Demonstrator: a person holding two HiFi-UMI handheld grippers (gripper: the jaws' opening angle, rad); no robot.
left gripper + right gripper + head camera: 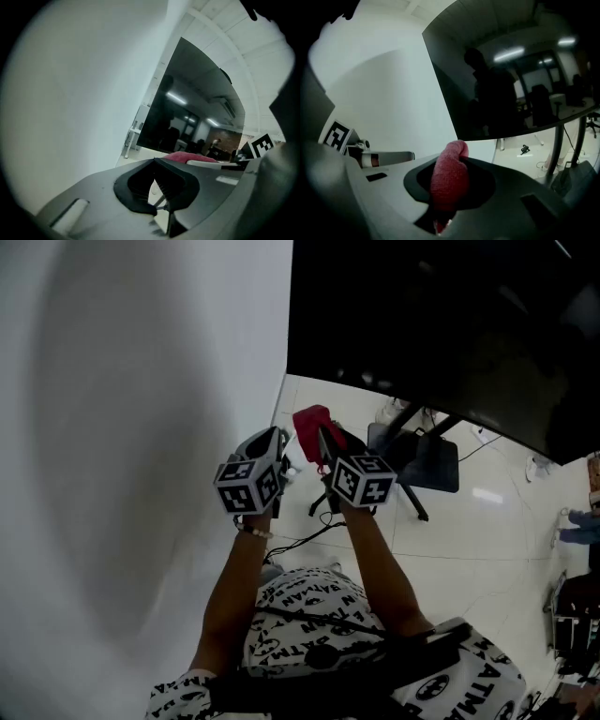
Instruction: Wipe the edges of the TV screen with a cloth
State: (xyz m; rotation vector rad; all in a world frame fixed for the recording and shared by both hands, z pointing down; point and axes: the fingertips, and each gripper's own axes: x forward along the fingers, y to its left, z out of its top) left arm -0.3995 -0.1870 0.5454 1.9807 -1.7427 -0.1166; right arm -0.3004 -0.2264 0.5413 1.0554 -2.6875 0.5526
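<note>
Printed shirt (319,615) and bare forearms (234,596) lowest in the head view. Ahead, right gripper (458,158) with jaws clamped on a red cloth (450,180), bunched and poking past the tips, just below the TV screen (441,315) at its lower left corner. Left gripper (154,161) just beside, jaws closed together, nothing between, near the white wall (141,427).

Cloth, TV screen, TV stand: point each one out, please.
cloth (449,178), right gripper view, middle of the red rolled fabric.
TV screen (441,324), head view, centre of the dark glass.
TV stand (427,463), head view, flat dark base plate on the floor.
</note>
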